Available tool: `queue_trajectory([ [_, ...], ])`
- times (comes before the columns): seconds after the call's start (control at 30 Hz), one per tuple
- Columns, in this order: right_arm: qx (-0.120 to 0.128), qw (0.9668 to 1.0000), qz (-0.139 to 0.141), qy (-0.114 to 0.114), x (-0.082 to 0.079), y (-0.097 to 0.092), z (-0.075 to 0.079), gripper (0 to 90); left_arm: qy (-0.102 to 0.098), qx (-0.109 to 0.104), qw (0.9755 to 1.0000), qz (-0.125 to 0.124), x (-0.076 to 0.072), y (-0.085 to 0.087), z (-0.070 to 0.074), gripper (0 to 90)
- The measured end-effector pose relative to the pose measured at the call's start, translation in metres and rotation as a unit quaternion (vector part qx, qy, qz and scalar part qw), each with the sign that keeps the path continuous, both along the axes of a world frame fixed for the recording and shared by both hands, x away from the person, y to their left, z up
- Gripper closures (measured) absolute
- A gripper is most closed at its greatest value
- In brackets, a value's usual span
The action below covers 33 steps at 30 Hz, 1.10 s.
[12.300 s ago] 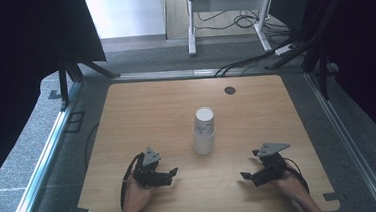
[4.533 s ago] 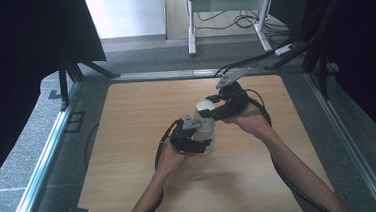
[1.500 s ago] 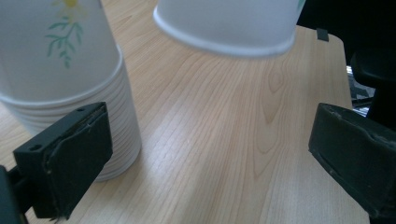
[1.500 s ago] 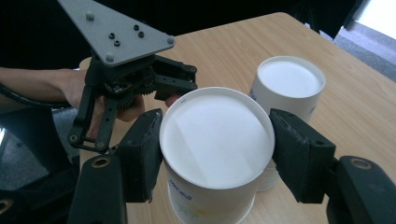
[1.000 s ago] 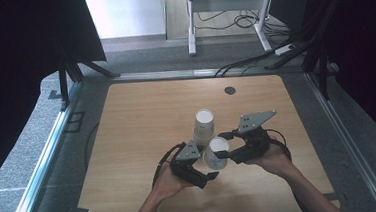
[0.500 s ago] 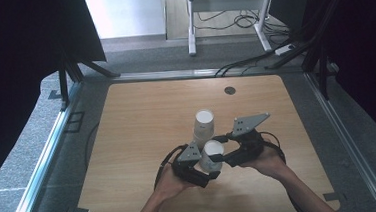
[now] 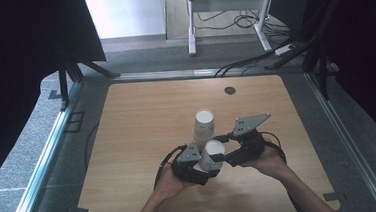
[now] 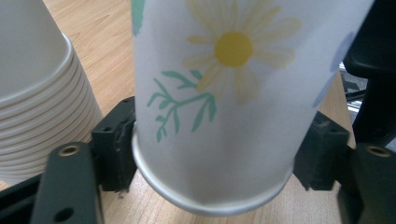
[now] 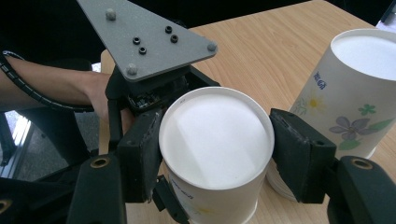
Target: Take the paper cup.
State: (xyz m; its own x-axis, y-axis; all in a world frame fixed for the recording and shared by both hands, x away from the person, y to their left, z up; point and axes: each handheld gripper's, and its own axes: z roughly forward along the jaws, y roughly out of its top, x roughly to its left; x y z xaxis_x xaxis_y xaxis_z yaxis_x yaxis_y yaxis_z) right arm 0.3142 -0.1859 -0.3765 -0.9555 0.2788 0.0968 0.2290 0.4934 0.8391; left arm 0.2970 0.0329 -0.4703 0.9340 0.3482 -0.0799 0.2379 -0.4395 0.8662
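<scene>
The left hand-held gripper (image 7: 206, 171) is clamping the rim end of an upside-down paper cup (image 7: 211, 155), while the right hand-held gripper (image 7: 218, 148) is pinching its white base end, above the wooden surface (image 7: 137, 124). A cup stack (image 7: 203, 129) is standing just beyond. The left gripper view is showing the cup's daisy print (image 8: 233, 49).

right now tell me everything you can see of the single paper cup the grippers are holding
The white paper cup with a yellow daisy and green sprig print is upside down, flat base up and rolled rim down. It looks like thin coated paper, undented. It sits near the table's front middle, just in front of the upside-down stack of matching paper cups. The left gripper clamps its lower wall near the rim; the right gripper clamps its upper part by the base.
</scene>
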Motion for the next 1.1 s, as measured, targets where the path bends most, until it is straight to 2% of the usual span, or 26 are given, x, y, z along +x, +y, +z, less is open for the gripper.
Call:
queue_trajectory([
  [0.07, 0.001, 1.0, 0.001, 0.001, 0.001, -0.001, 0.0, 36.9, -0.001, 0.003, 1.0, 0.0, 0.0, 0.001, 0.001, 31.9],
  [0.2, -0.001, 1.0, 0.002, 0.0, 0.001, -0.002, -0.001, 36.5, -0.005, 0.016, 0.9999, -0.003, 0.0, 0.001, 0.003, 33.8],
  [0.37, -0.009, 0.9999, 0.012, -0.002, 0.001, 0.0, -0.002, 35.1, -0.008, 0.043, 0.999, -0.009, 0.0, 0.001, 0.005, 35.3],
  [0.47, -0.001, 0.9999, 0.012, 0.0, 0.001, -0.001, -0.004, 29.2, -0.011, 0.059, 0.9981, -0.01, 0.001, 0.002, 0.007, 35.7],
  [0.63, 0.005, 0.9999, 0.0, -0.01, 0.001, -0.006, -0.001, 22.1, -0.012, 0.084, 0.9964, -0.012, 0.002, 0.005, 0.01, 36.0],
  [0.73, 0.0, 0.9999, -0.003, -0.012, 0.001, -0.012, 0.0, 20.0, -0.013, 0.104, 0.9944, -0.016, 0.003, 0.008, 0.013, 36.0],
  [0.9, -0.024, 0.9996, -0.001, -0.017, 0.0, -0.019, 0.0, 17.5, -0.014, 0.136, 0.9904, -0.024, 0.004, 0.009, 0.02, 36.0],
  [1.1, -0.048, 0.9986, 0.009, -0.017, -0.001, -0.021, -0.005, 16.3, -0.019, 0.181, 0.9825, -0.039, 0.004, 0.006, 0.029, 35.9],
])
